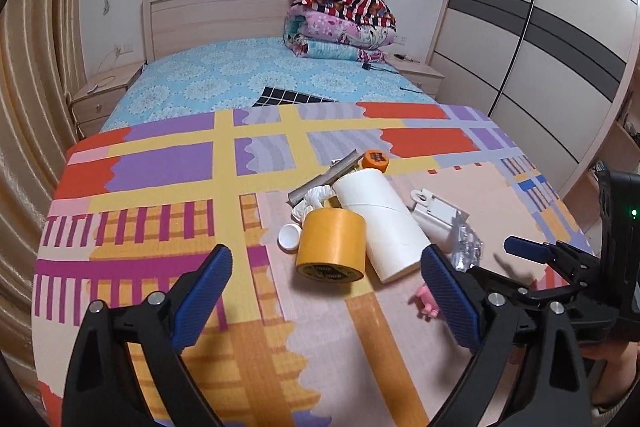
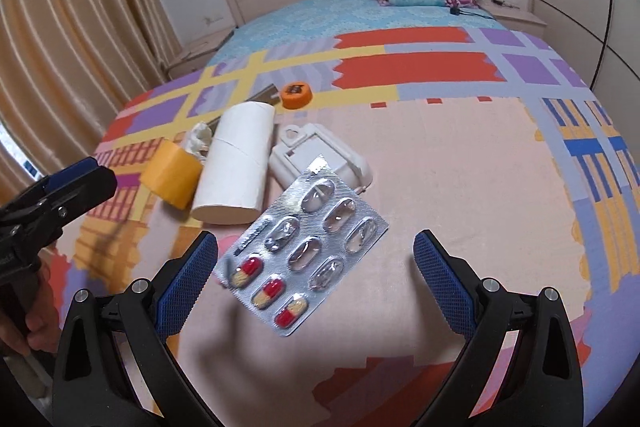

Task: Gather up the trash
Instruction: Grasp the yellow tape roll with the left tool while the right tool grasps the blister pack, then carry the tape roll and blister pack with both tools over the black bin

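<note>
Blister pack point(image 2: 304, 251) lower centre, between wide-open, empty right gripper point(image 2: 316, 259) fingers; close on edges. Left gripper point(image 1: 326, 291) wide open, empty.

Blister pack point(image 2: 304, 259): shiny crinkled foil, clear plastic bubbles. White tube point(image 2: 236, 167): matt, probably cardboard. Yellow tape roll point(image 1: 332, 247): smooth, matt. Blanket point(image 2: 460, 195): soft fuzzy cloth. Headboard point(image 1: 216, 15): pale wood grain.
</note>
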{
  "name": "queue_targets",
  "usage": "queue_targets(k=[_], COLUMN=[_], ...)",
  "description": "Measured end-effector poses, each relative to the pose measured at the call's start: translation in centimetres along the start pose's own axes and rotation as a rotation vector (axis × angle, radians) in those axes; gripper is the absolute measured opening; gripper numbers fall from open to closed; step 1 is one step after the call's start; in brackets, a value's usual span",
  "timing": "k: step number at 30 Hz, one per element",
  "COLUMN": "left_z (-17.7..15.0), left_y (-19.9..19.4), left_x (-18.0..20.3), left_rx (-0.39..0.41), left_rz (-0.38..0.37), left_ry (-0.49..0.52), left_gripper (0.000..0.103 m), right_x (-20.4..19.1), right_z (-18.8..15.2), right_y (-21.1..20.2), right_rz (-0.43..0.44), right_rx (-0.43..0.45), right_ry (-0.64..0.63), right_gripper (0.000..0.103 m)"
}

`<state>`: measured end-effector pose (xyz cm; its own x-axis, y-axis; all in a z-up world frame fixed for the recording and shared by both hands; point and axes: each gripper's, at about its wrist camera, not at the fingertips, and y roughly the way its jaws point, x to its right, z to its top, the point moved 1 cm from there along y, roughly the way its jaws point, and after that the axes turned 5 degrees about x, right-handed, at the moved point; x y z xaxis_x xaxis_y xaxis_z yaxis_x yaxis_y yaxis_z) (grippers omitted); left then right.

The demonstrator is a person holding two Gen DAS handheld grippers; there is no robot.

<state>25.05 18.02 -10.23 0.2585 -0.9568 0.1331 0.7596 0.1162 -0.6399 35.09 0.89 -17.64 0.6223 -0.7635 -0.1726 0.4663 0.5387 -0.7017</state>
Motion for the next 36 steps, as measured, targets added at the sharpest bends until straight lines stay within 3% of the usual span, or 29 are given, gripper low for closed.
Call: queue_targets(k=[7,15,18,22,24,26,36], left_z=[-0.1,-0.2,-0.3,-0.3,-0.4,-0.5,-1.0], left_y=[2.9,4.6,5.0,5.1,4.9,4.6,2.1], left_x=[-0.3,-0.1,0.2,0.1,0.0,0.0,0.7], left_rx=[-0.046,-0.066,-0.072,-0.069,-0.065,-0.061,-0.024], left_rz=[0.014,0.009,-0.001,-0.002,0.002,0.0,-0.017], left_ry=[-0.004,0.01,0.01,0.001,-0.001,-0.002,0.011], left_gripper=[0.076,0.058,0.046,0.046,0.046,0.046,0.046], right_x=[0.2,0.3,0.6,1.0,1.3,1.5,2.0], right_z=[0.2,-0.5,-0.6,-0.6,-0.5,-0.5,-0.6], right_y=[1.1,1.1,1.1,0.9,0.9,0.8,0.5], right_rz=[-0.033,-0.016,-0.005,-0.005,0.003,-0.019,-0.018], right_rx=[0.001,0.006,0.009,0.008,0.007,0.004,-0.006], right_ry=[0.007,0.033,0.046,0.062,0.07,0.058,0.03], right_gripper=[0.098,0.089,0.086,0.075,0.06,0.052,0.047])
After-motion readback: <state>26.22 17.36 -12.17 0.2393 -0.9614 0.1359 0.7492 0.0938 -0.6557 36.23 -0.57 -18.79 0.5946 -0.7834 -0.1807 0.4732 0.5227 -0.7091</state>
